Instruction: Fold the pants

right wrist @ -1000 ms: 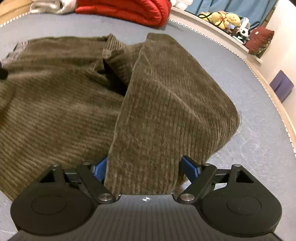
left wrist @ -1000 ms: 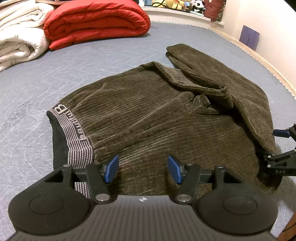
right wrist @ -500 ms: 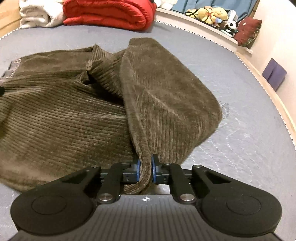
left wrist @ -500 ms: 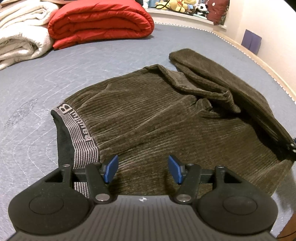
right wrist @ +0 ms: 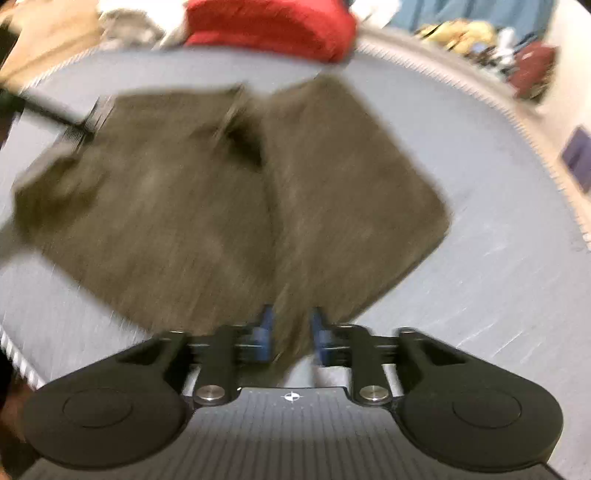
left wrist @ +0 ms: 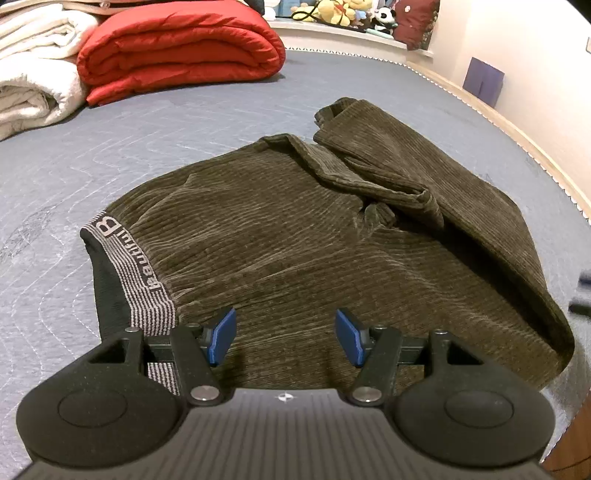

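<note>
Dark olive corduroy pants (left wrist: 295, 240) lie on the grey quilted bed (left wrist: 74, 166), one leg folded over along the right. The striped grey waistband (left wrist: 136, 273) is at the left. My left gripper (left wrist: 284, 336) hovers over the waist area just right of the waistband, open and empty. In the blurred right wrist view the pants (right wrist: 221, 206) spread ahead. My right gripper (right wrist: 291, 332) is at the near edge of the folded leg. Its jaws are opening, with a strip of fabric still between the parted pads.
A folded red quilt (left wrist: 177, 48) and white blankets (left wrist: 33, 74) sit at the back left. Plush toys (left wrist: 343, 11) line the far ledge. The bed's trimmed edge (left wrist: 517, 136) runs along the right by the wall. Bare grey cover surrounds the pants.
My right gripper shut on the edge of the folded leg, drew back and upward with it, and its pads have now parted. The left gripper has kept still and open.
</note>
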The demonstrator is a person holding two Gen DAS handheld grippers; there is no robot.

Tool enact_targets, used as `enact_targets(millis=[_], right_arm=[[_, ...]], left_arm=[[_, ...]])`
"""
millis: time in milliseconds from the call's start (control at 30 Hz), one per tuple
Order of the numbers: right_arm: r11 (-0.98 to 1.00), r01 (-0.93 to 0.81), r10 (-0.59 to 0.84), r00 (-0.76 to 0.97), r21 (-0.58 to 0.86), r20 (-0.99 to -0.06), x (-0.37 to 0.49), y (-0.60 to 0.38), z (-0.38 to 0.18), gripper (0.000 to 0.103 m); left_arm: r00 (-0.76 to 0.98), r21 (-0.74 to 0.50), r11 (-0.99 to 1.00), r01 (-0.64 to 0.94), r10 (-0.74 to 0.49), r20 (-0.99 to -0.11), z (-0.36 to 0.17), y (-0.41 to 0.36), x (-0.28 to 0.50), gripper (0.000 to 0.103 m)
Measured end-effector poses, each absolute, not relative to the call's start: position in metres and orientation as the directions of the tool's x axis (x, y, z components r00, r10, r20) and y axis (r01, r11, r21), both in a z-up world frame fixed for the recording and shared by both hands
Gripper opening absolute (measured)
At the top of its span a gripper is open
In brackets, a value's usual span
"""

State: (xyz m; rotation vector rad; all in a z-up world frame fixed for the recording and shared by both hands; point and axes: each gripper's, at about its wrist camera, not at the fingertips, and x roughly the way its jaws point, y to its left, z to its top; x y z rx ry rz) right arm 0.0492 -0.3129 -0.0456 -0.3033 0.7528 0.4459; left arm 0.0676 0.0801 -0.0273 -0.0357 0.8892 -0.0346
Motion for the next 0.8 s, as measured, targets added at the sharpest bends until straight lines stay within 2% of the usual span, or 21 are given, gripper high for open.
enact_targets(millis=[33, 67, 167, 333, 500, 600, 700, 733, 800], right_arm=[[0.88, -0.464, 0.273, 0.674, -0.105, -0.686, 0.053, -0.312, -0.04, 0.061], [0.893, -0.437, 0.26, 0.698, -0.11, -0.667, 0.058, -0.309, -0.037, 0.069], [0.914, -0.385, 0.224, 0.739, -0.125, -0.635, 0.079, -0.291, -0.039, 0.07], [0.902, -0.389, 0.19, 0.745, -0.186, -0.639, 0.111, -0.244, -0.057, 0.07], [0.868, -0.414, 0.142, 0.736, -0.274, -0.662, 0.142, -0.196, -0.075, 0.072], [0.87, -0.41, 0.107, 0.698, -0.273, -0.708, 0.159, -0.182, -0.091, 0.072], [0.861, -0.404, 0.059, 0.682, -0.309, -0.729, 0.17, -0.173, -0.106, 0.067], [0.853, -0.403, 0.046, 0.689, -0.33, -0.723, 0.174, -0.17, -0.108, 0.062], [0.851, -0.4, 0.042, 0.698, -0.34, -0.715, 0.176, -0.17, -0.108, 0.044]], left_arm=[[0.627, -0.042, 0.999, 0.014, -0.042, -0.778, -0.029, 0.079, 0.068, 0.065], [0.624, -0.038, 0.999, 0.012, -0.038, -0.78, -0.03, 0.079, 0.069, 0.065], [0.616, -0.033, 0.999, 0.002, -0.027, -0.787, -0.034, 0.077, 0.071, 0.065], [0.609, -0.039, 0.999, -0.011, -0.024, -0.793, -0.035, 0.073, 0.075, 0.065], [0.609, -0.041, 0.999, -0.02, -0.02, -0.793, -0.034, 0.073, 0.076, 0.069], [0.608, -0.042, 0.999, -0.028, -0.016, -0.794, -0.033, 0.077, 0.077, 0.07], [0.607, -0.042, 0.999, -0.033, -0.013, -0.794, -0.032, 0.081, 0.079, 0.07], [0.607, -0.042, 0.999, -0.034, -0.013, -0.794, -0.031, 0.081, 0.08, 0.07], [0.611, -0.045, 0.998, -0.033, -0.016, -0.792, -0.03, 0.082, 0.081, 0.07]])
